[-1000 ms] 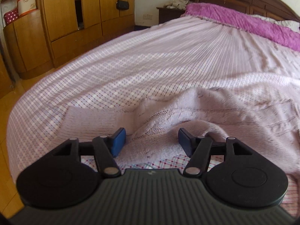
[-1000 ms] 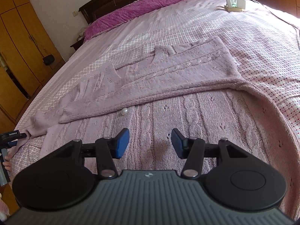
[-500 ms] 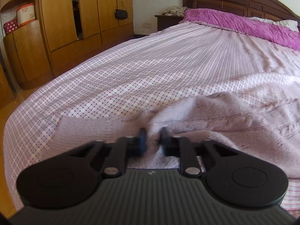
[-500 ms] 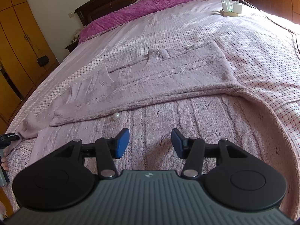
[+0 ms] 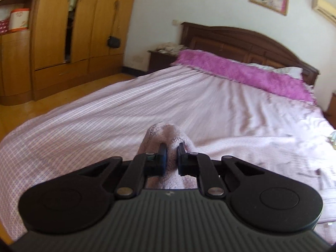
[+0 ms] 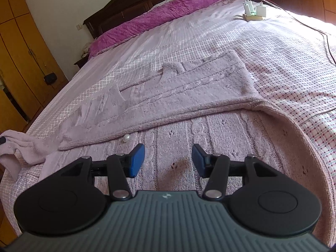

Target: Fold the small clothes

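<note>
A pale pink cable-knit sweater (image 6: 189, 96) lies spread across the bed, its upper part folded over the lower. My left gripper (image 5: 171, 150) is shut on a bunched fold of the sweater's sleeve (image 5: 166, 132), lifted clear of the bed. That raised sleeve (image 6: 19, 145) shows at the far left of the right wrist view. My right gripper (image 6: 168, 157) hovers open just over the sweater's near part, nothing between its blue pads (image 6: 137, 159). A small white button (image 6: 126, 138) sits at the fold edge.
The bed's pink checked cover (image 5: 105, 126) stretches to a purple blanket (image 5: 241, 73) and dark headboard (image 5: 252, 40). A power strip with chargers (image 6: 254, 10) and a cable lies at the far right. Wooden wardrobes (image 5: 52, 31) stand left of the bed.
My left gripper went from open to shut on the sleeve, then lifted it off the bed. The right gripper stayed open and shifted only slightly over the sweater.
</note>
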